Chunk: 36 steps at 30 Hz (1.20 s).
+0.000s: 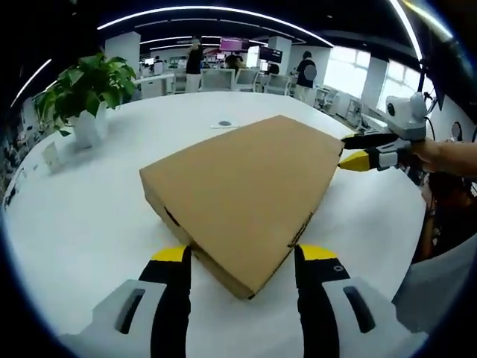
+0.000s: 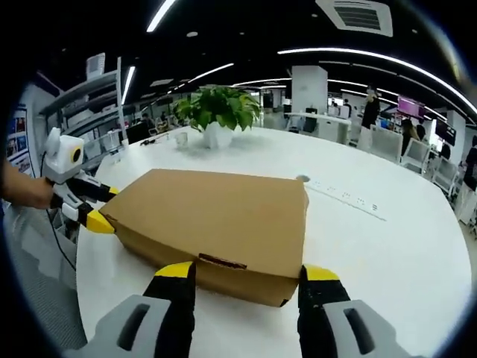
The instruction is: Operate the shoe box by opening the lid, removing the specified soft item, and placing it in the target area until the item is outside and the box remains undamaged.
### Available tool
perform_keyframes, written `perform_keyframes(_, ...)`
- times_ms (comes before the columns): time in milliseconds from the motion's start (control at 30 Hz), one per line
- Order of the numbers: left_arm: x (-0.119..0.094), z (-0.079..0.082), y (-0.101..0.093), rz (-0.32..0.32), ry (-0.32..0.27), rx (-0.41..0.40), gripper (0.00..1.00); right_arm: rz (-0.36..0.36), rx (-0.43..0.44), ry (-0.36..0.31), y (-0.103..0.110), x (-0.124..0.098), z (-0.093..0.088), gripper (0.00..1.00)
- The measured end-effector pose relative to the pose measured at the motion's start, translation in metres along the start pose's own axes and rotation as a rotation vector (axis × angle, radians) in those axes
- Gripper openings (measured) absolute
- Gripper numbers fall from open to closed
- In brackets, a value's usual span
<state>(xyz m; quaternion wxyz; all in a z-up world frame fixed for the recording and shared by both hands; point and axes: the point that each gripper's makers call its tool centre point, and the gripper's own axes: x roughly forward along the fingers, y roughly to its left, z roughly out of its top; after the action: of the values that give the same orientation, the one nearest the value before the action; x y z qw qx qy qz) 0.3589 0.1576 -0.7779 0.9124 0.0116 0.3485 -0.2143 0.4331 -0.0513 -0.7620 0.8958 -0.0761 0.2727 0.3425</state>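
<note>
closed cardboard shoe box [image 1: 246,194] lies flat on the white tabletop [image 1: 89,224]. left hand-held gripper [image 1: 242,257] and right hand-held gripper [image 2: 246,276] both have jaws apart, straddling box corners. likely light, thin board — dents easily; lift the lid by its front edge.

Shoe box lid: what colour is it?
Plain brown cardboard; the shoe box lid shows best in the right gripper view.
</note>
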Motion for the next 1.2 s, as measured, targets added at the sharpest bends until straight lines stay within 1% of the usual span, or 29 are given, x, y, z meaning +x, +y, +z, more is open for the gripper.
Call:
perform_keyframes(167, -0.002, -0.001, 0.006, -0.028, 0.02, 0.019, 0.57, -0.024, 0.016, -0.011, 0.006, -0.002, -0.002, 0.52)
perform_keyframes(300, -0.003, -0.002, 0.009, -0.042, 0.029, 0.036, 0.57, -0.044, 0.033, -0.007, 0.011, -0.004, -0.003, 0.52)
perform_keyframes(467, -0.006, -0.004, 0.014, -0.061, 0.027, 0.058, 0.57, -0.053, 0.058, -0.016, 0.018, -0.008, -0.005, 0.49)
perform_keyframes(567, -0.007, -0.005, 0.017, -0.074, 0.028, 0.07, 0.57, -0.059, 0.043, -0.007, 0.021, -0.011, -0.007, 0.47)
perform_keyframes(900, -0.012, -0.007, 0.032, -0.118, 0.05, 0.111, 0.57, -0.046, -0.001, 0.01, 0.041, -0.014, -0.012, 0.48)
perform_keyframes(1200, -0.021, -0.013, 0.044, -0.138, 0.071, 0.151, 0.57, -0.021, -0.053, 0.025, 0.065, -0.016, -0.017, 0.47)
